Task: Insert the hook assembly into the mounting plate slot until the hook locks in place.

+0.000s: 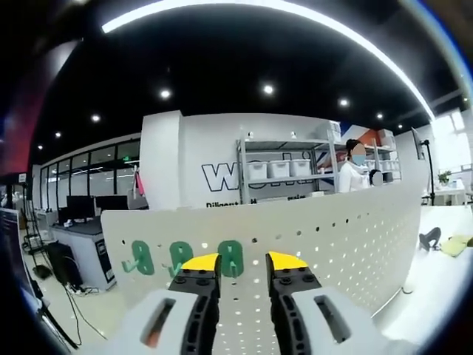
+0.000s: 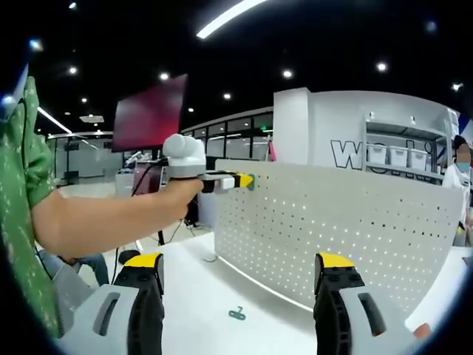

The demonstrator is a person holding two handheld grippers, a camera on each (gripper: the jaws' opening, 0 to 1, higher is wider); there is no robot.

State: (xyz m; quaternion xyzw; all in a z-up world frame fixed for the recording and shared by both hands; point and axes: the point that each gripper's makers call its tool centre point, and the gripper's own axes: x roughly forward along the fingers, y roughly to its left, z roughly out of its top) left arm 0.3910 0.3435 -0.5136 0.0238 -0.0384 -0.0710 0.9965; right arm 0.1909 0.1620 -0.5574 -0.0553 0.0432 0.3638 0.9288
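A: Where is the mounting plate?

B: The white perforated mounting plate (image 1: 325,237) stands upright on the white desk (image 2: 214,296). In the left gripper view three green hooks (image 1: 181,257) hang in a row on its face, near its upper edge.

A: And the left gripper?

B: The left gripper (image 1: 243,260) is right up against the plate. Its yellow-tipped fingers (image 1: 284,260) stand a narrow gap apart, on either side of the green hook (image 1: 230,258) that is nearest them in the row. Whether the fingers touch that hook I cannot tell.

A: Does the other camera show it?

B: Yes. In the right gripper view a person's bare arm (image 2: 103,222) reaches towards the plate's upper corner with the left gripper (image 2: 244,180), and a bit of green shows at its tip against the plate (image 2: 347,237).

A: The right gripper?

B: The right gripper (image 2: 240,270) sits back from the plate, above the desk. Its fingers (image 2: 148,260) are spread wide and hold nothing.

A: Anything else near the plate?

B: One small green hook (image 2: 236,313) lies loose on the desk in front of the plate's foot, between the right fingers as seen from there.
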